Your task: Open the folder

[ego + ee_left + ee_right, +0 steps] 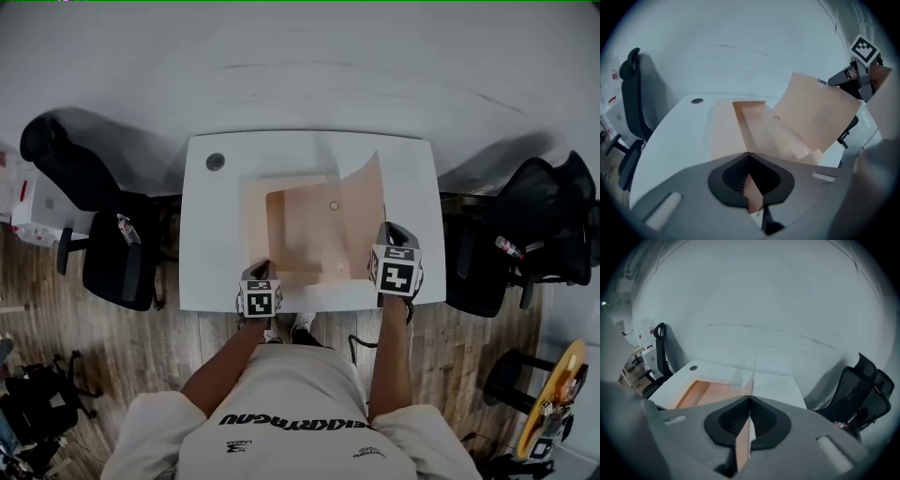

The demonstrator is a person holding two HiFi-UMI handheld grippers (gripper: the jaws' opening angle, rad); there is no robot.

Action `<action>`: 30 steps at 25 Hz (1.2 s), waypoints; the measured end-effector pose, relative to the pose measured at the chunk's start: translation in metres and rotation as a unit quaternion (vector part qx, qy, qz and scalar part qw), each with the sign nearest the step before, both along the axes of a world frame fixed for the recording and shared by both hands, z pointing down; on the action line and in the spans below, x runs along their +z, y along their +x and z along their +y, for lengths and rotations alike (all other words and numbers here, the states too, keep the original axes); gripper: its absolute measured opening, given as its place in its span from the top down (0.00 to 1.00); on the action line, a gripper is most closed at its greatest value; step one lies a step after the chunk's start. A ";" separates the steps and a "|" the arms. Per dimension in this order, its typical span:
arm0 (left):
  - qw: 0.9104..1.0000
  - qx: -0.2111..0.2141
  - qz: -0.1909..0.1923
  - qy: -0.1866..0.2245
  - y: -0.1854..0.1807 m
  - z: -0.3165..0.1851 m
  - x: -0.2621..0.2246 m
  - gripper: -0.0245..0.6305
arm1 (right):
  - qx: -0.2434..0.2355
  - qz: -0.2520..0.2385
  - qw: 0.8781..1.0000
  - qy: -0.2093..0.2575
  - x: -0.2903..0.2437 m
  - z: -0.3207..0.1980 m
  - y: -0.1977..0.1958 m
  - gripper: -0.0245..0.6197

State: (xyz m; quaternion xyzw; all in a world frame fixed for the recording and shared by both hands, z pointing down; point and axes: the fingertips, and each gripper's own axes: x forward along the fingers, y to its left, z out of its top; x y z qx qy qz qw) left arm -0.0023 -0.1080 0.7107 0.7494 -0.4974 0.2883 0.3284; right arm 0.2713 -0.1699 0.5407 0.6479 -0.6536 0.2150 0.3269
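Anchoring the near edge of the folder [300, 234] in the closed left gripper [259, 270], apparently for counter-hold. Holding its cover [361, 217] tilted up, pinched in the closed right gripper [387, 229]

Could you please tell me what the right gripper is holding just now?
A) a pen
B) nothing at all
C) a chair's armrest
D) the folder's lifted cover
D: in the right gripper view, the right gripper has its jaws shut on the thin edge of the folder cover, which the head view shows tilted up off the desk.
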 end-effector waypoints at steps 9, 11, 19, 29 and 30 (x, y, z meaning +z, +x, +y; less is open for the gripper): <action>1.000 0.000 0.002 0.001 0.000 0.000 0.000 0.97 | 0.016 -0.003 1.000 -0.005 0.005 0.002 0.021 0.96; 1.000 0.001 0.003 0.000 0.000 0.000 0.001 0.97 | 0.016 0.001 1.000 -0.007 0.007 0.001 0.023 0.96; 1.000 -0.001 0.005 0.003 0.000 -0.001 -0.001 0.97 | 0.018 0.005 1.000 -0.010 0.008 0.000 0.028 0.96; 1.000 -0.003 0.009 0.001 -0.001 0.000 0.000 0.97 | 0.025 0.008 1.000 -0.016 0.013 0.003 0.041 0.96; 1.000 -0.003 0.009 0.002 0.000 -0.001 0.000 0.97 | 0.025 0.008 1.000 -0.016 0.013 0.002 0.042 0.96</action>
